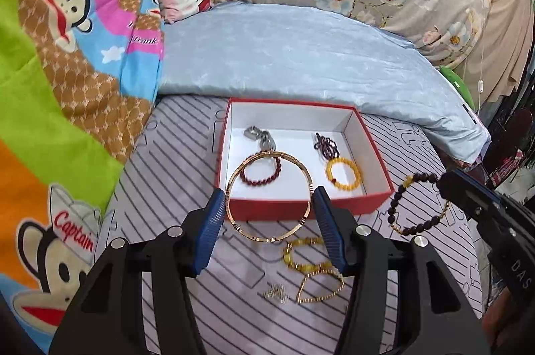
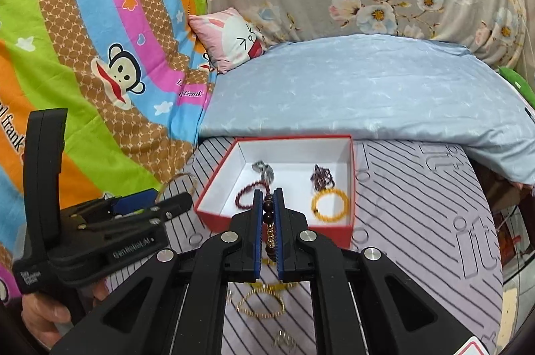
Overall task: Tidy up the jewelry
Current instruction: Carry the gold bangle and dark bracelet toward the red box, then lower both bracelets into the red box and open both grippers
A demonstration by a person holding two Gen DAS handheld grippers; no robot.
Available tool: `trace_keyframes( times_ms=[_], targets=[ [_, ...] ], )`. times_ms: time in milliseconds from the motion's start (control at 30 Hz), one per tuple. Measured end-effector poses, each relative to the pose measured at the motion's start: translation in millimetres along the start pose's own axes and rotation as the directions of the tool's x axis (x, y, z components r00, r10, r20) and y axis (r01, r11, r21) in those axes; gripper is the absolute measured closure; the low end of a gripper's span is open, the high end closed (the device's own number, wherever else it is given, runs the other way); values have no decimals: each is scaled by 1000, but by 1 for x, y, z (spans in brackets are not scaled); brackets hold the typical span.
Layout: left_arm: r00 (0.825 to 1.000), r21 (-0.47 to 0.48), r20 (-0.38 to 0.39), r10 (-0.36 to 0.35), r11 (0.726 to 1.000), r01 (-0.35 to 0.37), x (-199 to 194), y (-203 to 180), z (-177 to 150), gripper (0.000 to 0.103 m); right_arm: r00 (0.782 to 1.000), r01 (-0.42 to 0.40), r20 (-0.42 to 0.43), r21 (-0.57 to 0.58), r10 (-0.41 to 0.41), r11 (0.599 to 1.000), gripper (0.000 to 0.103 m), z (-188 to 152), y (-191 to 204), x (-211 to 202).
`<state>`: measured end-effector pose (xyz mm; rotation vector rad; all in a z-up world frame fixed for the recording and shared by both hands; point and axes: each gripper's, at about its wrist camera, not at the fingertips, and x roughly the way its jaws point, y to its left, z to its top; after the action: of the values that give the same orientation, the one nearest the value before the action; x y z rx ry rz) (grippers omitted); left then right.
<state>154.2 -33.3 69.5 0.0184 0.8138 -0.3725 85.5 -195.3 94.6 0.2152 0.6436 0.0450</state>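
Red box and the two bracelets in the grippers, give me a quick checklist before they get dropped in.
1. Left gripper grips the gold bangle across its width: ok.
2. Right gripper is shut on the dark beaded bracelet: ok.
3. Red box is open, with bare white floor free at its front: ok.
4. Bangle is over the box: cannot tell; it hangs near the front wall.
5. Dark beaded bracelet is over the box: not ok; the left wrist view shows it right of the box.
6. Loose pieces left on the striped mat, including the yellow bracelet and gold chain: not ok.
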Motion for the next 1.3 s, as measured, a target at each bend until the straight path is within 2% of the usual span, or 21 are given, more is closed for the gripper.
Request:
trace_keyframes(
  times_ms=[233,567,1067,1167,1200,1300],
  targets=[
    [1000,8,-26,-4,1000,5,43,-5,21,50,1000,-16,-22,20,17,1000,98,23,-7,46],
    [997,8,-78,12,1000,-12,93,-8,27,50,998,-5,-66,49,8,999,97,24,-19,96],
    [992,4,-122,30,1000,-30,127,-8,23,50,992,26,-122,68,-18,997,97,12,-31,134],
    [991,7,-124,41,999,-40,128,-9,22,50,992,53,-116,52,-46,997,88,10,-30,133],
    [991,5,-122,45,999,-45,128,-9,22,50,992,59,-113,51,-53,997,81,10,-30,133],
    [991,2,-114,72,997,-72,126,-6,22,43,993,76,-94,60,-71,995,68,9,-34,126]
  ],
)
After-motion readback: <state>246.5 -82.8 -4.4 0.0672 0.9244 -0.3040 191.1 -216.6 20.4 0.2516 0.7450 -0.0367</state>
